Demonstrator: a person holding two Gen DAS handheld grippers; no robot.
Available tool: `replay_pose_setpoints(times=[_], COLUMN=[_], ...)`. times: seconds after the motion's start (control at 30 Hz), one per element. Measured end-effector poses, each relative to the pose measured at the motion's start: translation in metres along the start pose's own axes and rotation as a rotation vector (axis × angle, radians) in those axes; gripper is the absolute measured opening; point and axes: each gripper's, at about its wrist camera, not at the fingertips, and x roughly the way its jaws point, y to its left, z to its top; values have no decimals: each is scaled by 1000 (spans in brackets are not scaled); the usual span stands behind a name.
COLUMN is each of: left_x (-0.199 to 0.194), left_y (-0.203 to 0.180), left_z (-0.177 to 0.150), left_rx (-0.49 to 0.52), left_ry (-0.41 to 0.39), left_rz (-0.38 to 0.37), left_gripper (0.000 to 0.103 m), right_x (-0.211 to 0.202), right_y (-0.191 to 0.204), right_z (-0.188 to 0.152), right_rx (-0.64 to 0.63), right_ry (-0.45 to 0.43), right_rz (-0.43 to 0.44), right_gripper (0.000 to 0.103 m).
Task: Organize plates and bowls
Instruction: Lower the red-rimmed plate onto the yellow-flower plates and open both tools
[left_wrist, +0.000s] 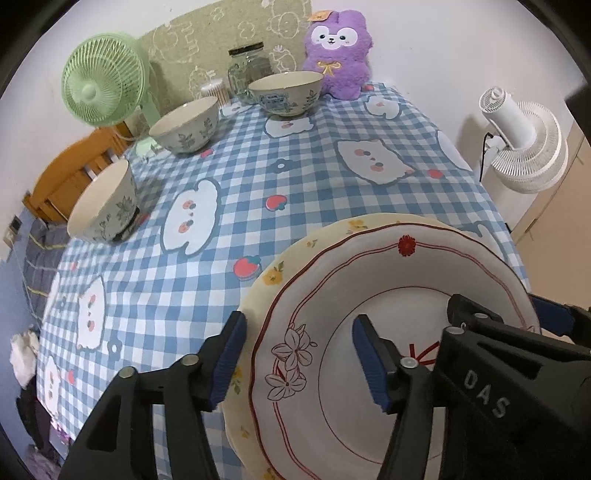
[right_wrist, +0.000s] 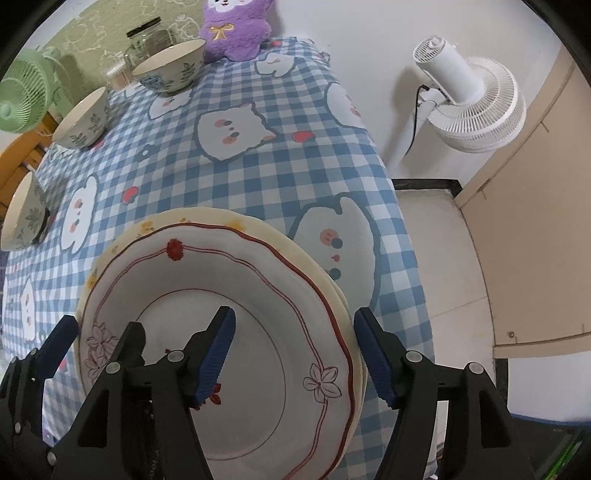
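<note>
Plate stack, red-trimmed white plate (left_wrist: 388, 332) atop yellow floral plate (left_wrist: 295, 266) at table's near edge, left gripper (left_wrist: 299, 362) and right gripper (right_wrist: 295, 358) spread astride opposite rims, unpinched; stacking apparently done, three bowls (left_wrist: 184, 127) next need nesting.

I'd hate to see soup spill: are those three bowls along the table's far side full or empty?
Empty, where visible. The nearest bowl, middle bowl and far bowl show bare pale inner walls; their bottoms are hidden.

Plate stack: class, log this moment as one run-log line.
stage: plates stacked | white plate on yellow plate | left claw open, straddles left rim | right claw open, straddles right rim | three bowls unstacked
</note>
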Motion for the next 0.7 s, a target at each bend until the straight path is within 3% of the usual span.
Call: replay_pose_setpoints(times=[0.23, 0.7], left_x=[-20, -88], left_y=[15, 57], left_z=[2, 16], left_rx=[-54, -151], left_ry=[-5, -92], left_rz=[-36, -43], left_gripper=[72, 78], right_x=[-29, -108], right_y=[6, 33], right_z=[5, 12], right_rx=[-32, -89], right_ry=[-58, -193], right_rz=[29, 122], right_gripper=[79, 79])
